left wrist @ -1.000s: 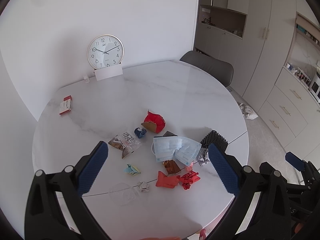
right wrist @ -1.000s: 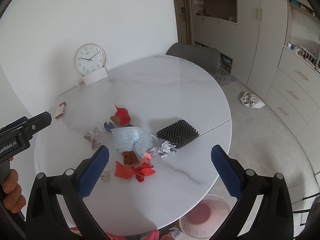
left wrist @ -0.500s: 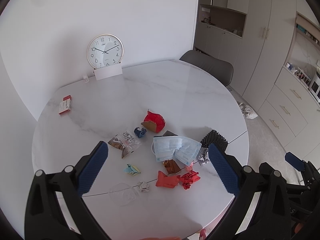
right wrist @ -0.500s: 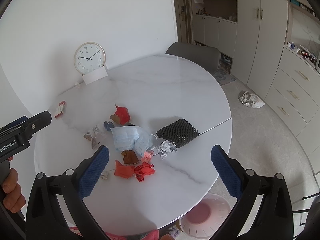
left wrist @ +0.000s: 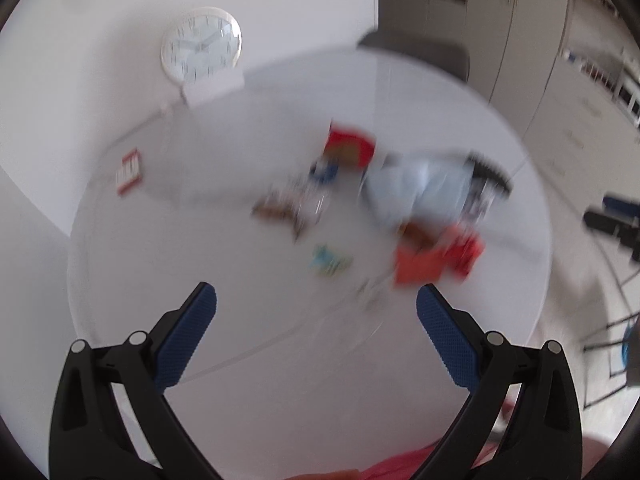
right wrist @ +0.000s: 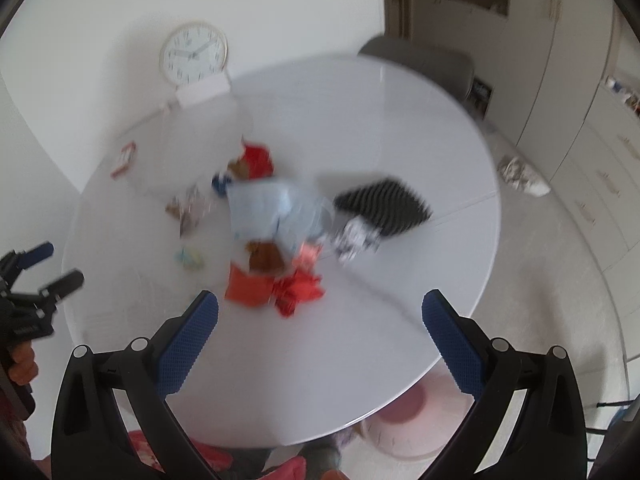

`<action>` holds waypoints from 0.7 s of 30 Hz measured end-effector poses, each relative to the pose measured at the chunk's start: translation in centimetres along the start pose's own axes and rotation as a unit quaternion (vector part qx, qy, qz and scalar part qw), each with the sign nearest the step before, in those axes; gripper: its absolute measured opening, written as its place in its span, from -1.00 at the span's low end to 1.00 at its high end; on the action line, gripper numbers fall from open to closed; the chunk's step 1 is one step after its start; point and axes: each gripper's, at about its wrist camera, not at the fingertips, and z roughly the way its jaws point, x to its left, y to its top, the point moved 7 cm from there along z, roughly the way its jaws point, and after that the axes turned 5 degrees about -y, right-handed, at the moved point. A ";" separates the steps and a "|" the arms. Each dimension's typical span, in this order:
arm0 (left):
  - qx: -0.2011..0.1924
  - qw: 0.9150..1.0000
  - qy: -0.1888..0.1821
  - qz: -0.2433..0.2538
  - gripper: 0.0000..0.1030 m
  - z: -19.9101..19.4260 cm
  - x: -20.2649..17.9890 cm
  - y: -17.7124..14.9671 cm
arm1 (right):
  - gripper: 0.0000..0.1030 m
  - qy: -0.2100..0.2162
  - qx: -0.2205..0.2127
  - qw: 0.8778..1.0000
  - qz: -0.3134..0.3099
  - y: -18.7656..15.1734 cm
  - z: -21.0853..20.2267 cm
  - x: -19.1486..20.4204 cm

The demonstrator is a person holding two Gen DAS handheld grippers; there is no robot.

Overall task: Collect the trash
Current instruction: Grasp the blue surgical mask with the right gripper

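Note:
Both views are motion-blurred. Trash lies in a cluster on the round white table [left wrist: 240, 320]: a blue face mask [left wrist: 420, 188] [right wrist: 276, 208], red paper [left wrist: 350, 146] [right wrist: 258, 158], orange and red scraps [left wrist: 436, 260] [right wrist: 276, 286], a brown wrapper [right wrist: 264, 256], a black mesh piece [right wrist: 384, 204], foil [right wrist: 354, 238] and a small teal scrap [left wrist: 330, 260] [right wrist: 190, 258]. My left gripper [left wrist: 316, 306] is open and empty above the table's near side. My right gripper [right wrist: 320, 312] is open and empty just in front of the orange scraps.
A wall clock [left wrist: 200, 44] stands at the table's far edge and a small red-and-white box [left wrist: 128, 170] lies at the left. A grey chair [right wrist: 416, 60] is behind the table. A pink-lined bin [right wrist: 408, 420] sits on the floor under the table's near right edge. Crumpled paper [right wrist: 524, 172] lies on the floor.
Both grippers have moved forward and lower toward the trash, which now looks larger and blurred. Both stay open and empty.

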 end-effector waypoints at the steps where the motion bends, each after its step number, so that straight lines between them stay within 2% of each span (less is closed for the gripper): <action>1: 0.012 1.000 -0.003 0.004 0.87 0.9 0.3 -1.2 | 0.96 0.002 0.008 1.000 -0.001 -0.4 0.5 0.4; 3: 0.036 0.999 -0.016 0.001 0.87 2.8 0.7 -3.2 | 0.96 0.007 0.030 1.000 -0.005 -1.5 2.0 1.5; 7: 0.060 0.997 -0.039 -0.027 0.87 4.9 1.0 -4.7 | 0.96 0.006 0.048 0.999 -0.012 -1.8 3.8 2.9; 10: 0.050 0.996 -0.058 -0.038 0.87 5.1 1.1 -3.9 | 0.96 0.003 0.048 0.999 -0.018 -0.3 5.4 3.4; 14: 0.034 0.996 -0.077 -0.037 0.87 4.7 1.7 -1.8 | 0.94 0.007 0.032 0.999 -0.043 3.5 8.9 3.9; 17: 0.022 0.996 -0.082 -0.030 0.87 4.7 2.6 -0.1 | 0.70 -0.011 0.035 0.997 -0.062 6.1 13.0 3.5; 18: 0.020 0.996 -0.084 -0.030 0.87 4.6 2.9 0.3 | 0.57 -0.016 0.040 0.997 -0.060 6.5 14.0 3.3; 21: 0.014 0.996 -0.085 -0.025 0.87 5.1 3.9 1.6 | 0.32 -0.025 0.070 0.997 -0.026 7.5 17.8 1.9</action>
